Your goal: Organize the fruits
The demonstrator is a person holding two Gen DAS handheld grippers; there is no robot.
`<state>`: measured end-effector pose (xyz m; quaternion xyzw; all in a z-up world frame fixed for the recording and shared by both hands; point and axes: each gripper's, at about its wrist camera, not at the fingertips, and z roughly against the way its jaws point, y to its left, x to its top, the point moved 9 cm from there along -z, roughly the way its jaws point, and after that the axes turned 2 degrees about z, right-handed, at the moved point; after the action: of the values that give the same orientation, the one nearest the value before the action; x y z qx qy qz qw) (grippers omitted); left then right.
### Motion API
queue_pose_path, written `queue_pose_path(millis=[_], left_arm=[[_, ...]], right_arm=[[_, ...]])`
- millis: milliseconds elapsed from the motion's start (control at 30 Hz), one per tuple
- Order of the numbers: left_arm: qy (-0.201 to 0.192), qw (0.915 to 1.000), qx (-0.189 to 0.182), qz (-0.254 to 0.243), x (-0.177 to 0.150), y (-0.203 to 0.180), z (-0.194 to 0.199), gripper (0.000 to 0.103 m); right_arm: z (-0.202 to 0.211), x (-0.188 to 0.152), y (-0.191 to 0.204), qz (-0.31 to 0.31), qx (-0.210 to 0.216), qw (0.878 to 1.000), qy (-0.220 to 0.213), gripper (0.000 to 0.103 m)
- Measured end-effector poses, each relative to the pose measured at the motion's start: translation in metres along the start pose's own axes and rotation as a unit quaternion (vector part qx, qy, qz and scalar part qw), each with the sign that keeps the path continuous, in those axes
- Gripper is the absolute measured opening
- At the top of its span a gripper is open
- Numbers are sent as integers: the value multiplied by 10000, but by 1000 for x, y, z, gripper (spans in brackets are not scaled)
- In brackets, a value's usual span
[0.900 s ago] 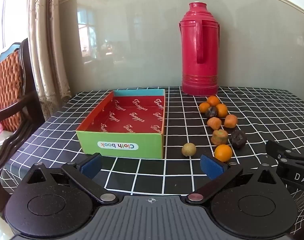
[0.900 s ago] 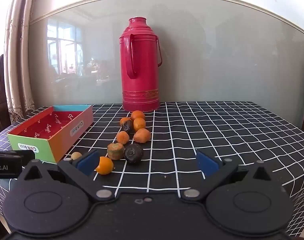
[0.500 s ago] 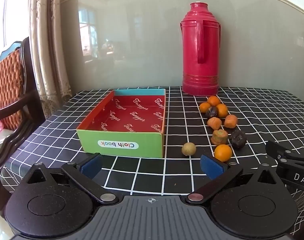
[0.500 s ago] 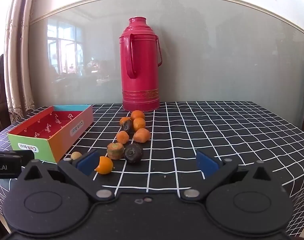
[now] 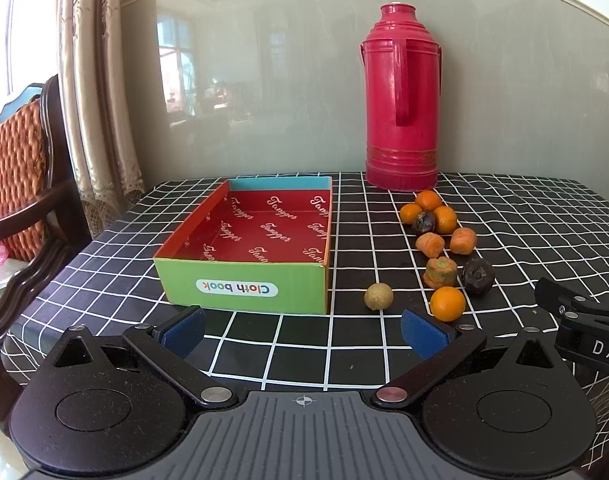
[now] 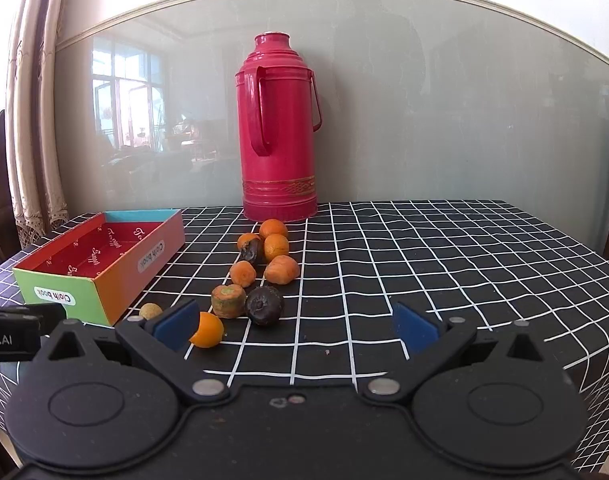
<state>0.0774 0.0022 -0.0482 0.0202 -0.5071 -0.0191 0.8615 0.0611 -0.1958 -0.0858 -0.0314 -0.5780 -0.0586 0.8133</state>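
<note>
An open cardboard box (image 5: 240,288) with a red inside stands empty on the checked table; it also shows in the right wrist view (image 6: 100,280). Several small fruits lie in a loose row right of it: a tan round one (image 5: 378,296), an orange (image 5: 447,303), a dark one (image 5: 478,276), a brownish-green one (image 5: 440,272) and more oranges behind (image 5: 428,201). My left gripper (image 5: 302,332) is open and empty, in front of the box. My right gripper (image 6: 294,326) is open and empty, its left finger (image 6: 176,324) just in front of the near orange (image 6: 208,330).
A tall red thermos (image 5: 402,100) stands at the back against the glass wall. A wooden chair (image 5: 20,184) with an orange cushion is left of the table. The black-and-white cloth (image 6: 424,264) stretches to the right, ending at the table's edges.
Both views have shifted only very slightly. Neither gripper has opened or shut and no fruit has moved.
</note>
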Motion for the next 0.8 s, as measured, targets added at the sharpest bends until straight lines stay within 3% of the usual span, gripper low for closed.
queue_pose_path(millis=[800], left_arm=[[-31, 10000, -6, 1, 5, 1, 2, 103]], right_arm=[[0, 0, 0, 4, 11, 10000, 3, 97]])
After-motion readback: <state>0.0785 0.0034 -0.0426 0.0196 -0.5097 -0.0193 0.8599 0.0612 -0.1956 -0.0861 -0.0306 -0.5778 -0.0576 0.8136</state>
